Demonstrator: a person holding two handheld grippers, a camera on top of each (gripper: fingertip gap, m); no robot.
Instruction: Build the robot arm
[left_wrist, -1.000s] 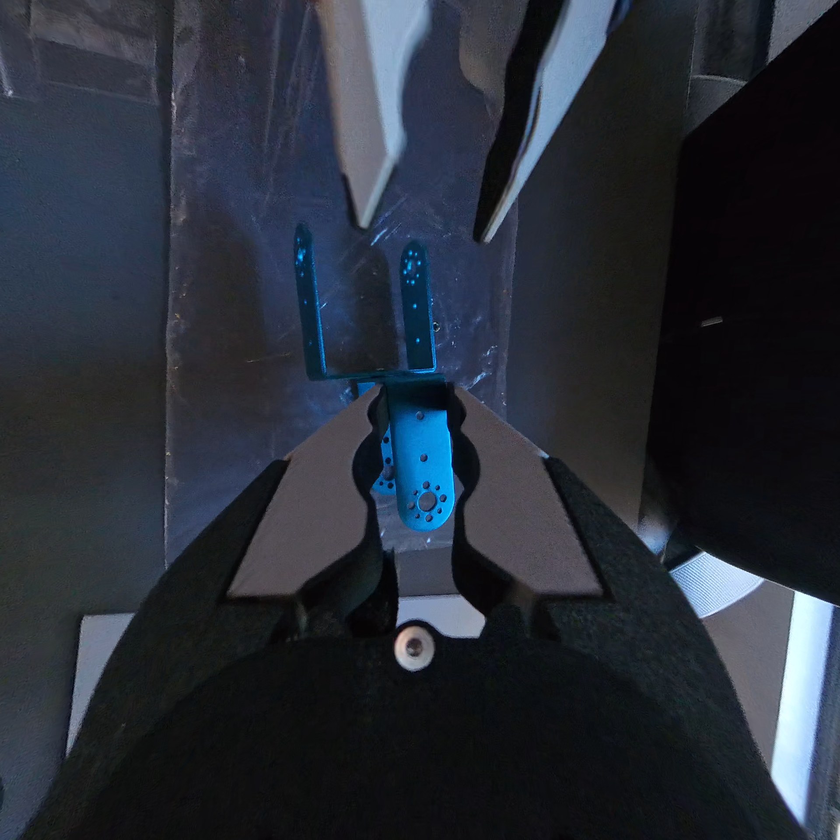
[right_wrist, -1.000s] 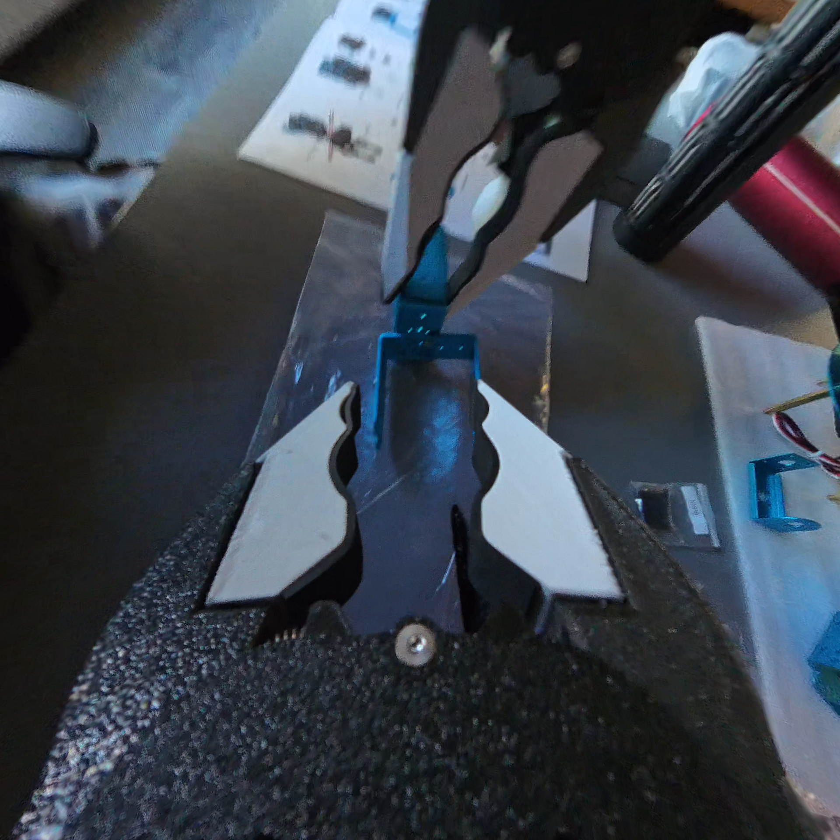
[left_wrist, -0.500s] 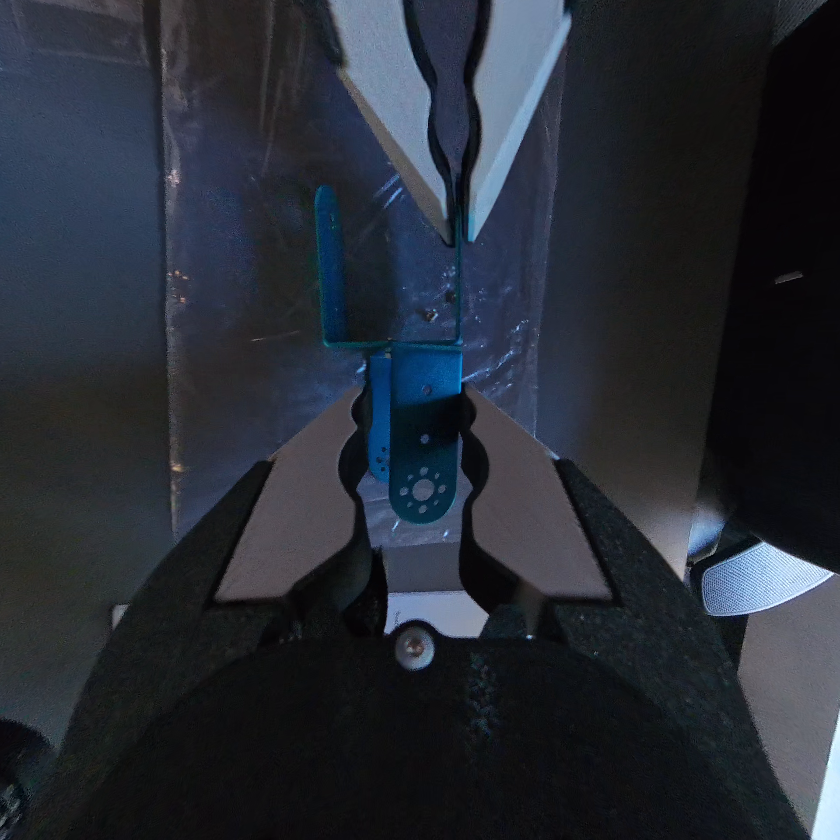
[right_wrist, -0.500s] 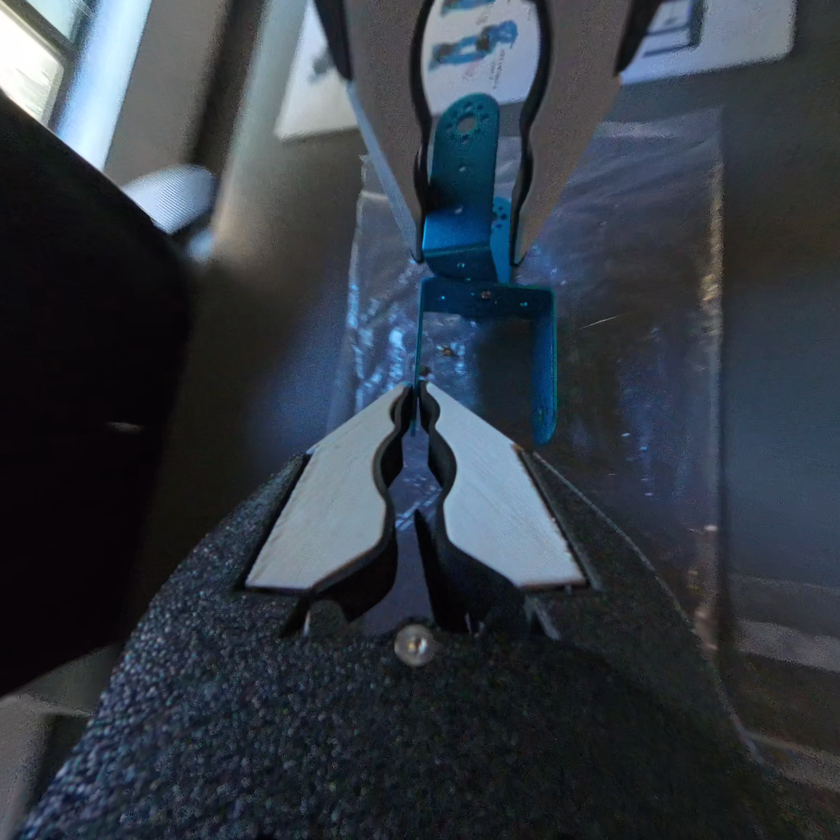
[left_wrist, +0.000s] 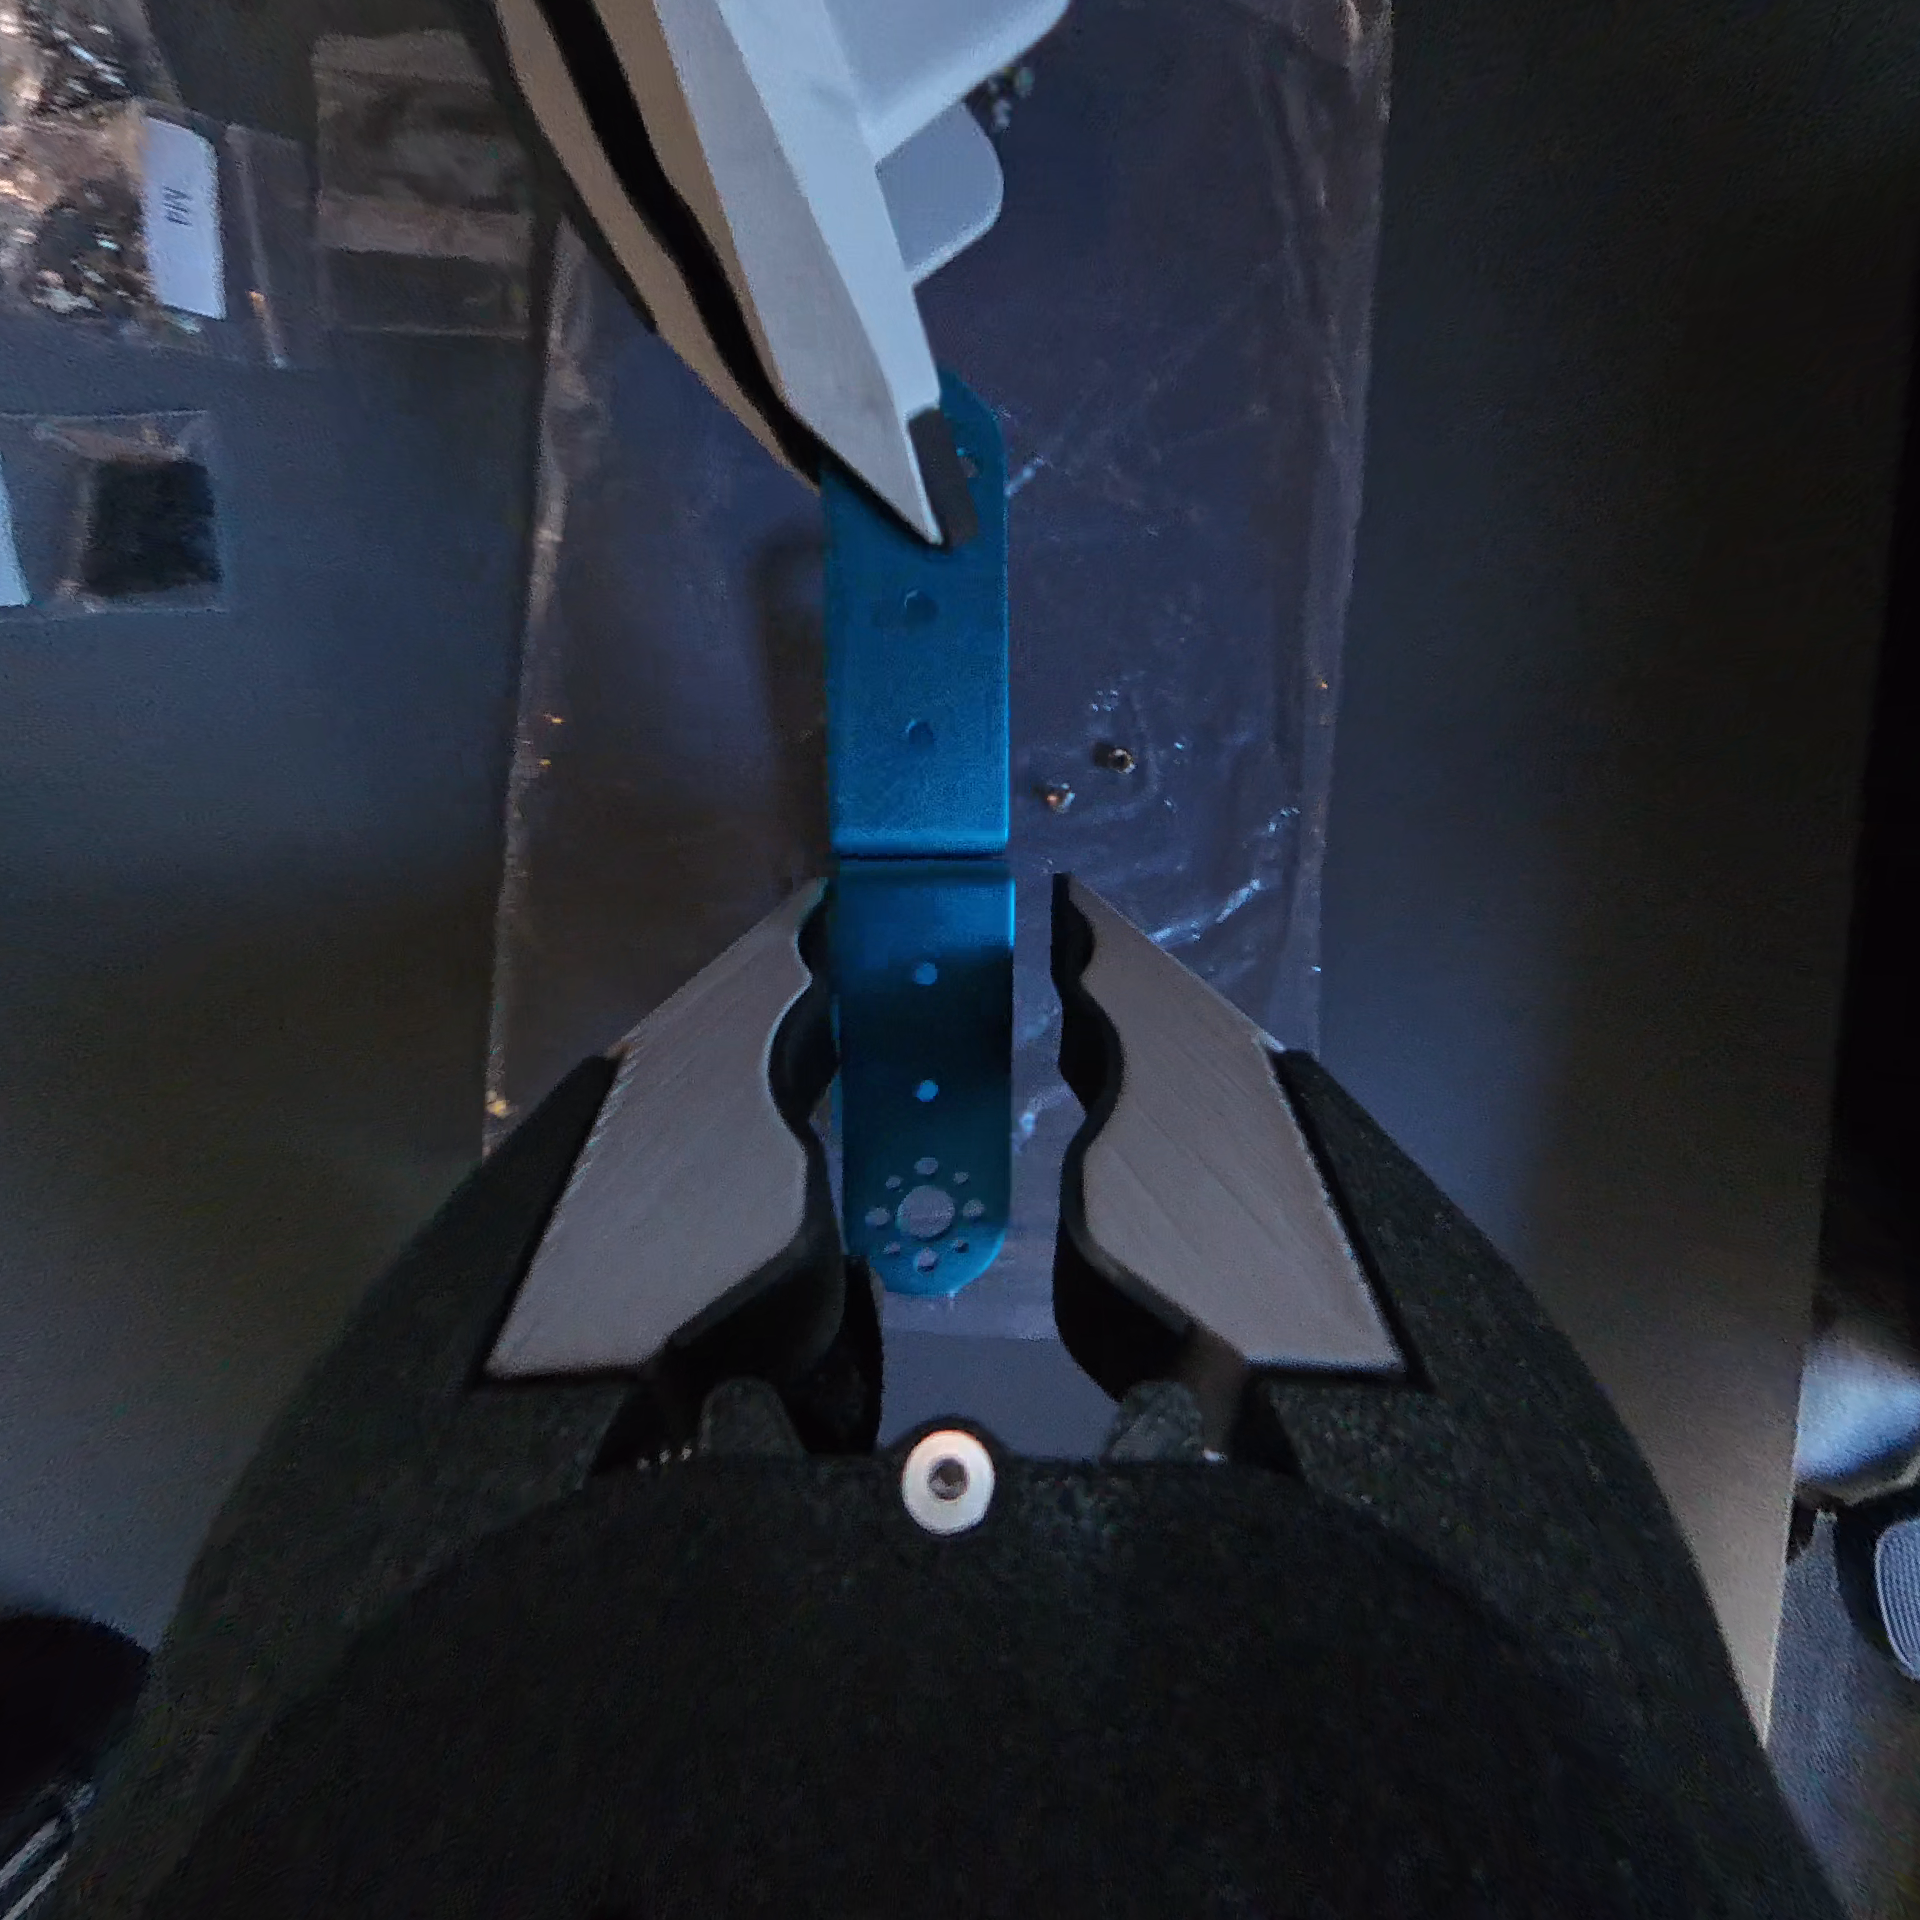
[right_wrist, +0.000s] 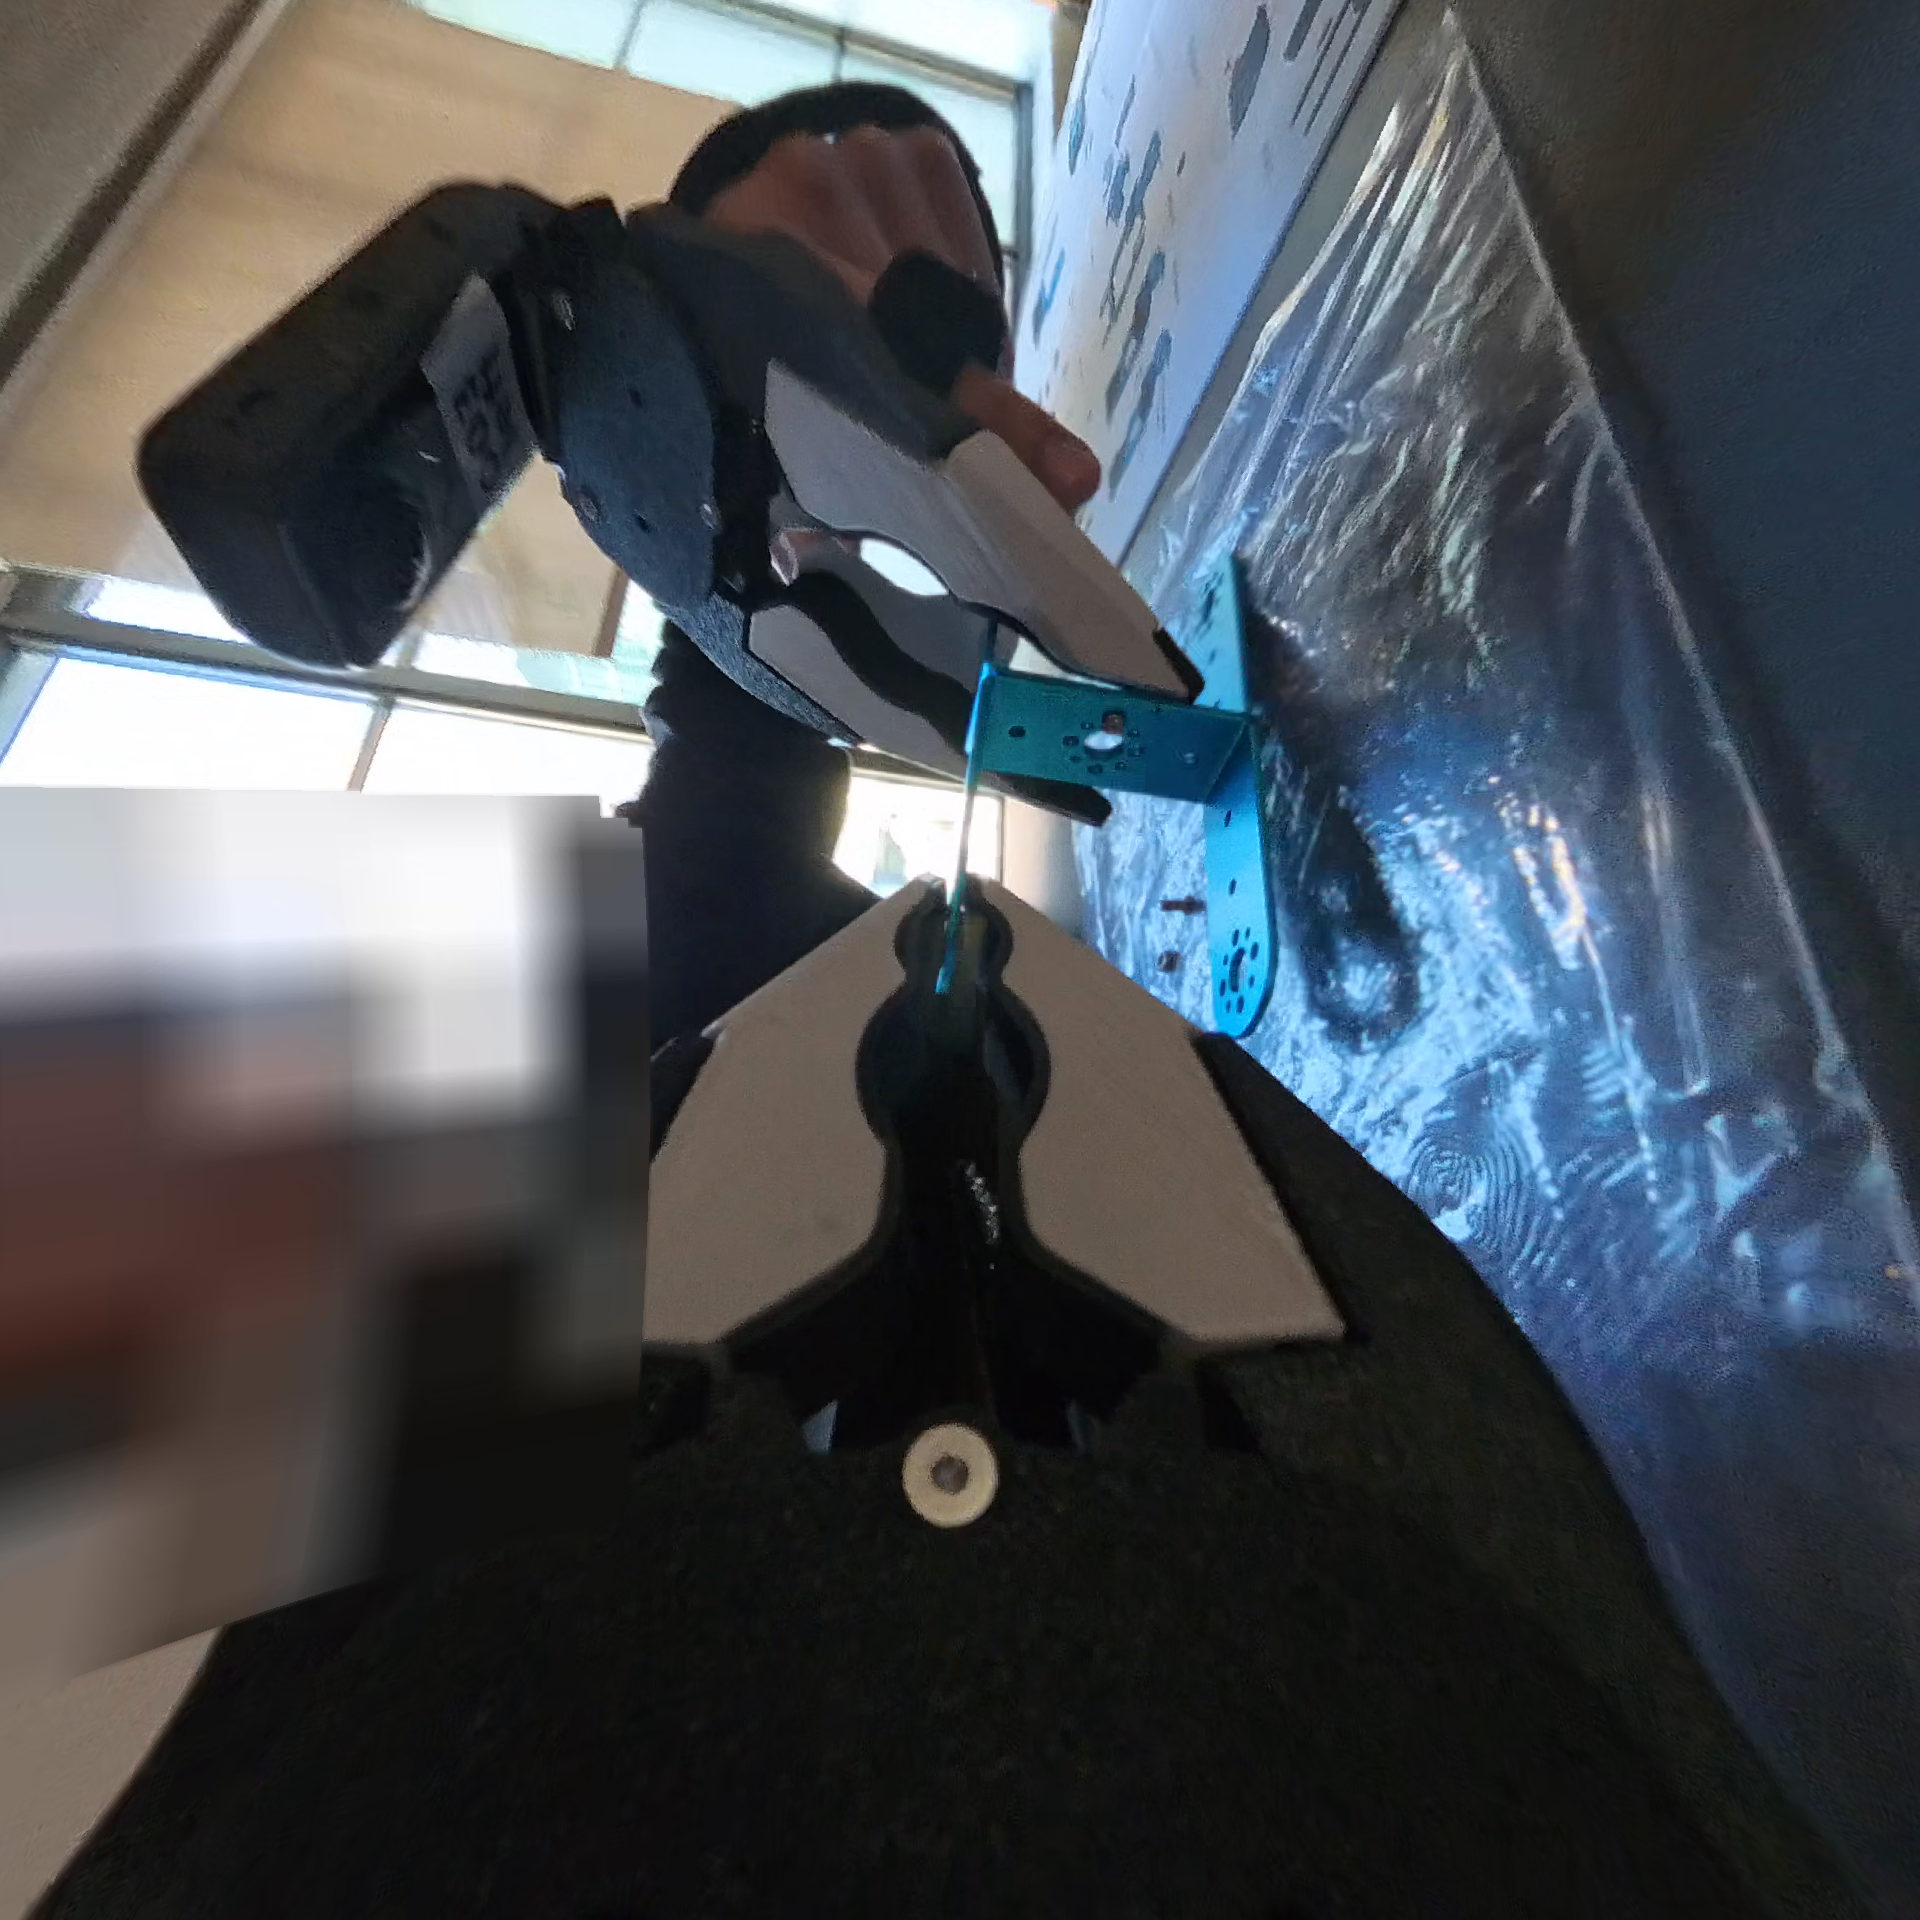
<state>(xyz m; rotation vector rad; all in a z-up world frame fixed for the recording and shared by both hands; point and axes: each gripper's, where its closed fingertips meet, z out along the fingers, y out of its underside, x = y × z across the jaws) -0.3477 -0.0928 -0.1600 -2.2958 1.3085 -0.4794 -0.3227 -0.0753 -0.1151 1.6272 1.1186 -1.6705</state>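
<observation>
Bracket assembly, blue anodised metal (left_wrist: 920, 717): two perforated U-shaped pieces joined back to back, held above a clear plastic bag (left_wrist: 1174, 644) spread on a dark tabletop (left_wrist: 260, 831).

Right gripper (right_wrist: 954, 906): jaws together, pinched on the thin edge of one bracket arm, which shows almost edge-on between the tips. From the left wrist view its fingers (left_wrist: 862, 416) meet the far end of the assembly from above.

Left gripper (left_wrist: 940, 914): jaws apart, straddling the near arm with its round hole pattern. One finger lies against or just beside the arm's side; a clear gap stands at the other. A gloved hand (right_wrist: 894, 249) carries it.

Loose items: two small screws (left_wrist: 1086, 779) on the bag, just beside the bracket. Printed sheet (right_wrist: 1153, 270) beyond the bag; small packets (left_wrist: 156, 499) to one side.

Hazards, as judged:
- Support appears to rest mostly on one narrow pinch at an arm's end; the assembly could pivot or slip from those tips, the left fingers giving no clamp.
- A dropped or swinging bracket could strike the screws and scatter them across the slick bag.
- Whether the joint between the two pieces is fastened cannot be told; if not, the halves could separate.
</observation>
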